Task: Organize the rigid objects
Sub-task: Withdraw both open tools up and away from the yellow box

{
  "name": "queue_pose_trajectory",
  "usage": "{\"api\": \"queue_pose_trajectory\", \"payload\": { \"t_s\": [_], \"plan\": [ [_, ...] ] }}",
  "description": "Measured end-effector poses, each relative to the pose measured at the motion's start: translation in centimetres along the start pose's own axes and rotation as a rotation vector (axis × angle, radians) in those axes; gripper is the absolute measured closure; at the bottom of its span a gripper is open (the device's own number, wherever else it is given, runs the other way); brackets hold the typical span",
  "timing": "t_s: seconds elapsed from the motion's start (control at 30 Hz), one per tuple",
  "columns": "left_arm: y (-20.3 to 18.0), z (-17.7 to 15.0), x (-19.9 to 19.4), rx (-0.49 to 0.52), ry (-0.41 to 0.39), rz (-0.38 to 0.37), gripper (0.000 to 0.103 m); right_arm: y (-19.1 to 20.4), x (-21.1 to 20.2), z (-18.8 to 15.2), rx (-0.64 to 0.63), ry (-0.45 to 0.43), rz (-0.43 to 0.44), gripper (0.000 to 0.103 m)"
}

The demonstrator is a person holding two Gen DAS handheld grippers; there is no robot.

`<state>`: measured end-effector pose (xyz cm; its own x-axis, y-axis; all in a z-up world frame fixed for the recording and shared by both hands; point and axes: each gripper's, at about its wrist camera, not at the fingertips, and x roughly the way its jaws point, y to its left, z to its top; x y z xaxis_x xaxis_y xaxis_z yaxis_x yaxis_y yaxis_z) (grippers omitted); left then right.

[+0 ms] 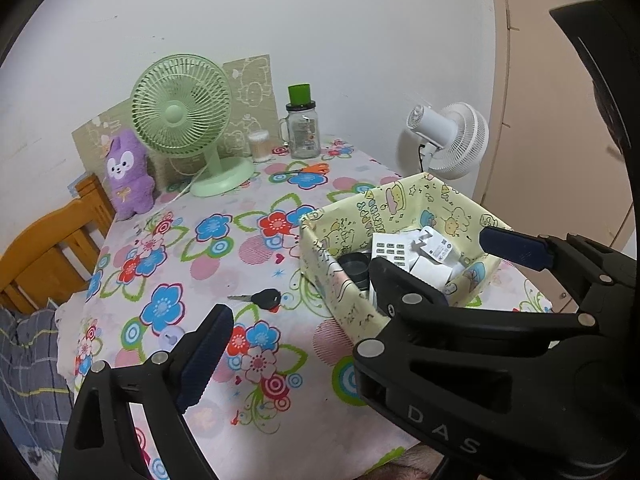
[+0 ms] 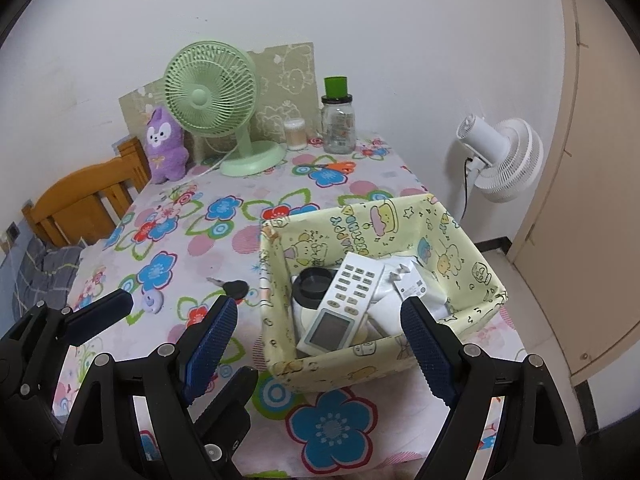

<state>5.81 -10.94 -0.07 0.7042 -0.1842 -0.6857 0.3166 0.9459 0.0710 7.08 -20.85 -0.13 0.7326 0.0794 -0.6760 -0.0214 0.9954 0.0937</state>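
The yellow cartoon-printed storage box [image 2: 360, 364] is placed near the front right of the tabletop [image 2: 224, 240], probably so that both tools can reach it easily. Inside it, a white remote control [image 2: 344, 304], a black-lidded round container [image 2: 314, 286] and a white adapter with a printed label [image 2: 412, 286] are already gathered. One rigid thing is still left outside, as it seems: a black key [image 1: 262, 299] is lying on the flowered cloth just beside the left wall of the box.

The left tool [image 2: 172, 310] is seen wide and empty above the cloth near the key. The right tool [image 2: 316, 348] is also held wide, with nothing pressed between its pads, in front of the box.

On the body of the right tool the letters "D A S" [image 1: 442, 430] can be read. The writing on the box wall is too distorted to be read with certainty.
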Motion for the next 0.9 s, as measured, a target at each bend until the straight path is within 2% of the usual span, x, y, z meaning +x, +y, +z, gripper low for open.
{"api": "queue_pose_trajectory", "payload": {
  "t_s": [0.9],
  "plan": [
    [3.5, -3.0, -2.1, -0.079, -0.014, 0.066, 0.006, 4.5, -1.8, -1.7, -0.097, -0.079, 0.047, 0.017]
  ]
}}
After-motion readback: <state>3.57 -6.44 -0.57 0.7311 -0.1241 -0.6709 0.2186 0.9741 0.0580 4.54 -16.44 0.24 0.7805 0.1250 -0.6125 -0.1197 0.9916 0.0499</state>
